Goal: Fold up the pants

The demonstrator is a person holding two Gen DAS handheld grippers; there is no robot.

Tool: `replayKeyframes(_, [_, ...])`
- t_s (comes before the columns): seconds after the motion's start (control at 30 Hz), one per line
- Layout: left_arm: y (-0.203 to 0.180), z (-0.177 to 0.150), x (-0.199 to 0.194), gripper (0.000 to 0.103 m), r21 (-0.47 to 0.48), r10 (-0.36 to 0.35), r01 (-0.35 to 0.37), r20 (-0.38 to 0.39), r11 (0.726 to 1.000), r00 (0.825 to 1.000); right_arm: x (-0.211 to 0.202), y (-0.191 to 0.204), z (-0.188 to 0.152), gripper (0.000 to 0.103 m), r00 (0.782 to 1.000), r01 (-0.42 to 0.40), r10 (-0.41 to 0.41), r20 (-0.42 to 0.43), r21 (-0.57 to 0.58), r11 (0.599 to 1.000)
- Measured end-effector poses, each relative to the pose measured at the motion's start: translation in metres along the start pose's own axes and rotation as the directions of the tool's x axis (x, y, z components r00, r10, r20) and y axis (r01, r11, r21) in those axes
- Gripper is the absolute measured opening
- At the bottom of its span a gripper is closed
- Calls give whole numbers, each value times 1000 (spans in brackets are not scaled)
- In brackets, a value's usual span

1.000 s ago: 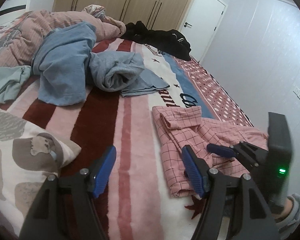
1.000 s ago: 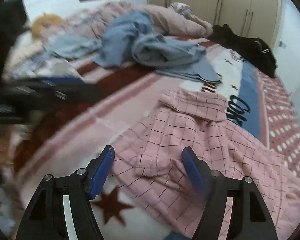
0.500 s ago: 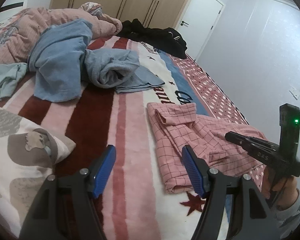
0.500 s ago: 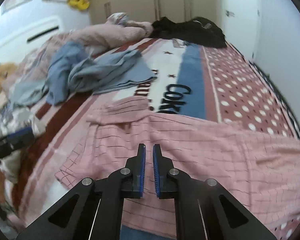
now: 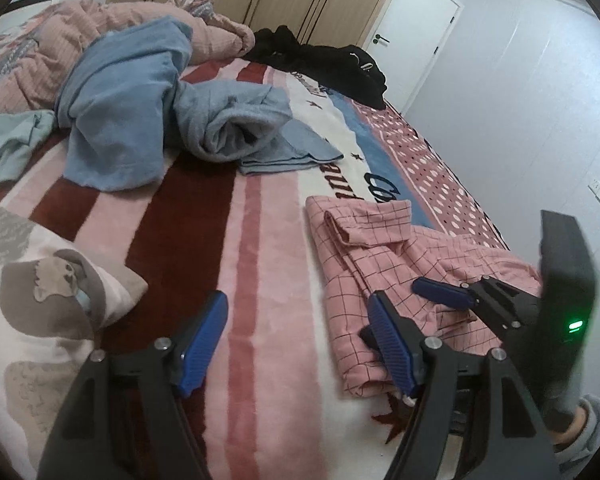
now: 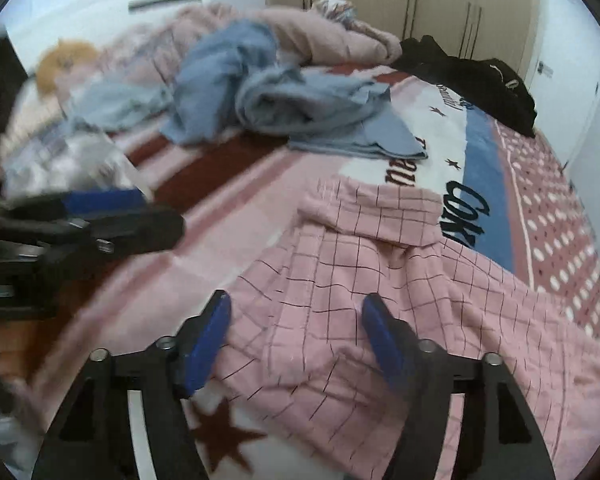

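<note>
The pink checked pants [image 6: 364,280] lie rumpled along the bed's [image 5: 260,264] near edge, toward its right corner, their folded-over waistband pointing away toward the bed's middle. The right gripper [image 6: 296,336] hangs over the near, crumpled part with jaws spread wide and nothing between them. The left gripper [image 5: 296,332], equally wide open and empty, hovers over bare striped blanket just left of the pants. To do this step well, each gripper should probably take one clean single edge, not a bunched ridge, and pull the cloth flat before any fold. Farther off lie a blue towel heap [image 5: 140,92] and black clothes [image 5: 332,68], well apart.
</note>
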State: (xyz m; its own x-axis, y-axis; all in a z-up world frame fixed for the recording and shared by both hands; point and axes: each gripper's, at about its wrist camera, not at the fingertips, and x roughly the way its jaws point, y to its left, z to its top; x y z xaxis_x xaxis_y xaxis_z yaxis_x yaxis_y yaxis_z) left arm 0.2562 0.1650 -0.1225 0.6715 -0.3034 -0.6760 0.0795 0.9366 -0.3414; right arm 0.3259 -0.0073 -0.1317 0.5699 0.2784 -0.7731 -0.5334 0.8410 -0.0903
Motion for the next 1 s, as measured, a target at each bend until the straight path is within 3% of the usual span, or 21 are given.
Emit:
replayKeyframes(0.17, [1,-1,0,69,-1,-5,5,0,1000,1000,5,-17,-10,63,985,174,-174,-7,-5,985])
replayKeyframes(0.23, [2,-1,1,69,-1,-4,4,-4,1000,1000,3,-29,-12,49,990,142,-142,-19,34,989])
replayKeyframes(0.3, [2,-2,1,69,-2,-1,1,-7,1000,1000,1,-38,-12,22,993,118,-117,-13,81,990])
replayKeyframes(0.37, [1,-4,1,69,-1,-2,2,-8,1000,1000,-4,-42,-11,8,991,128,-130,14,108,986])
replayKeyframes(0.7, [-5,-6,4,69,18,-6,6,-22,1000,1000,-35,-105,-21,5,992,96,-116,45,314,945])
replayKeyframes(0.9, [-11,-7,10,69,31,-16,17,-32,999,999,-61,-150,-49,2,990,108,-136,35,425,899])
replayKeyframes(1.0, [-13,-8,13,69,35,-14,15,-41,999,999,-71,-170,-67,2,996,57,-83,32,486,872])
